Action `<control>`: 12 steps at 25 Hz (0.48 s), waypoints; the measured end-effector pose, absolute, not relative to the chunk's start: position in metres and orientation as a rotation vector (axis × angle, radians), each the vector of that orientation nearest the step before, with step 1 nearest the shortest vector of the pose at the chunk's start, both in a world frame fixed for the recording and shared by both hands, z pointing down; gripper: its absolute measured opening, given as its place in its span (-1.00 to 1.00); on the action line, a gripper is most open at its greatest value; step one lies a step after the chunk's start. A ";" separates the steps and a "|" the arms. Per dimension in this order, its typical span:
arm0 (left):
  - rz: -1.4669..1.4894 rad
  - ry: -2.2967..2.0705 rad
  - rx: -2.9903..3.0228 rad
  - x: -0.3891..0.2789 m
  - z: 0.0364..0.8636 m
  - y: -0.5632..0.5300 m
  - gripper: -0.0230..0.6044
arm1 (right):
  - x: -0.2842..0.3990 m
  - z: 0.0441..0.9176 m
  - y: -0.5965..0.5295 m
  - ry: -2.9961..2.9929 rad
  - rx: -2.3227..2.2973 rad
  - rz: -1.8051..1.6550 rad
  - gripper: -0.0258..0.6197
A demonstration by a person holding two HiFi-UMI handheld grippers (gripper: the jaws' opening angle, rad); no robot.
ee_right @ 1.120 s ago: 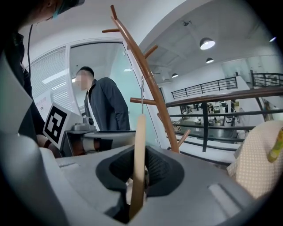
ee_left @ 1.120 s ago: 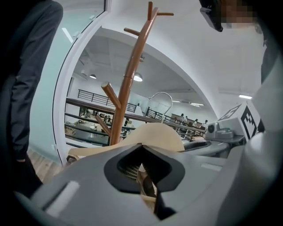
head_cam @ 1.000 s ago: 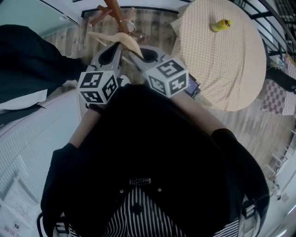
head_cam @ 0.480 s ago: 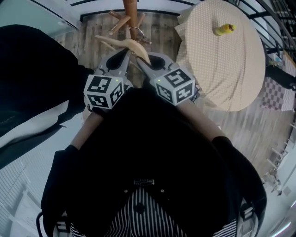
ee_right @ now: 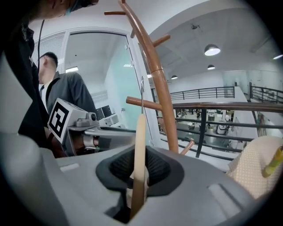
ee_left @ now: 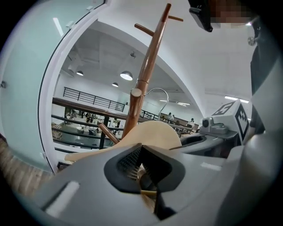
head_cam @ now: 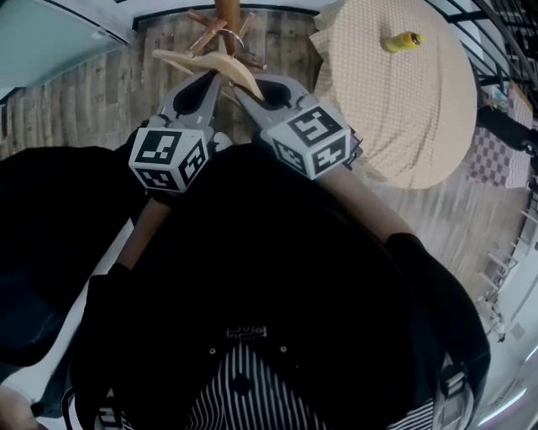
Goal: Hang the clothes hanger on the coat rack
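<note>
Head view: left gripper (head_cam: 212,80) and right gripper (head_cam: 242,91) fingers clamp the wooden clothes hanger (head_cam: 202,62). The coat rack (head_cam: 224,12) stands just beyond them.

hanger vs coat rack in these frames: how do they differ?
The hanger is pale wood; the coat rack is darker reddish-brown. The left gripper and right gripper clamp the hanger; neither grips the coat rack. The hanger has a metal hook; the coat rack has wooden pegs. Both are wooden.

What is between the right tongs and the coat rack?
Only the hanger, as the right gripper view shows. It is gripped edge-on in the right tongs, and its wire hook rises in front of the rack.
</note>
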State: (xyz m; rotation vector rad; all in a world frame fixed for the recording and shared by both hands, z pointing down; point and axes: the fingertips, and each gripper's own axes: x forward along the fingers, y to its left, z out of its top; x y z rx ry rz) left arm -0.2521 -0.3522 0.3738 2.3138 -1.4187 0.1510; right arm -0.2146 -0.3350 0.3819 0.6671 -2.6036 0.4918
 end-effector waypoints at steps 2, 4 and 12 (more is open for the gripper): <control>0.139 -1.420 2.315 -0.253 0.373 -0.355 -0.92 | -0.215 0.380 -0.337 -2.605 0.675 0.489 -0.73; 0.125 -1.420 2.315 -0.249 0.374 -0.356 -0.92 | -0.209 0.381 -0.337 -2.601 0.683 0.488 -0.73; 0.095 -1.428 2.353 -0.245 0.365 -0.356 -0.92 | -0.208 0.373 -0.339 -2.627 0.691 0.475 -0.73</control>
